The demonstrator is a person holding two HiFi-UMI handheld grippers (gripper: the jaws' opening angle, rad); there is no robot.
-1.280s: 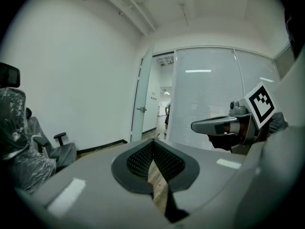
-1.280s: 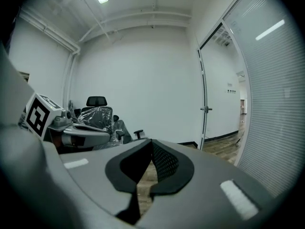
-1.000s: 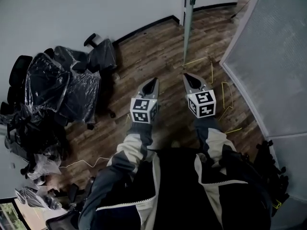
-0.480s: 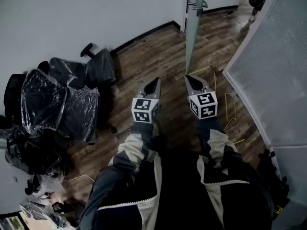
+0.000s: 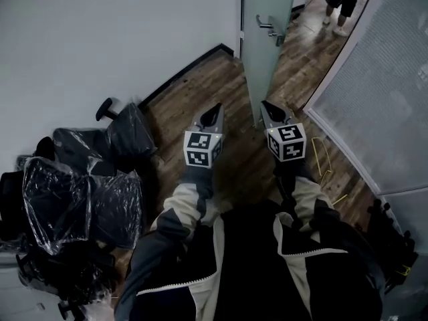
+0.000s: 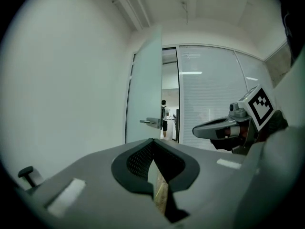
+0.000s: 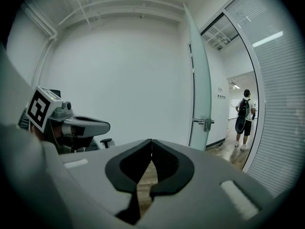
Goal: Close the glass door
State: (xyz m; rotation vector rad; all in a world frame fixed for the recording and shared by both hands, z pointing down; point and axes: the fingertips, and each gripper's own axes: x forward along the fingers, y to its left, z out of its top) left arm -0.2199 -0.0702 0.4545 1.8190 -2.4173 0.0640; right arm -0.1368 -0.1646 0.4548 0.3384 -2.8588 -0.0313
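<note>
Wooden floor (image 5: 200, 99), glass door (image 5: 264, 52) upright, swung open

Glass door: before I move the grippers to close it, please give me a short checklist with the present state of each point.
1. Glass door stands open, so closing is needed: ok.
2. Door handle visible and free: ok.
3. Left gripper and right gripper, jaws shut with nothing between them: ok.
4. Grippers touching the door: not ok, both are short of it.
5. Doorway free: ok, the person stands beyond it in the corridor.
6. Yellow cable on the floor, out of the door's sweep: cannot tell.
</note>
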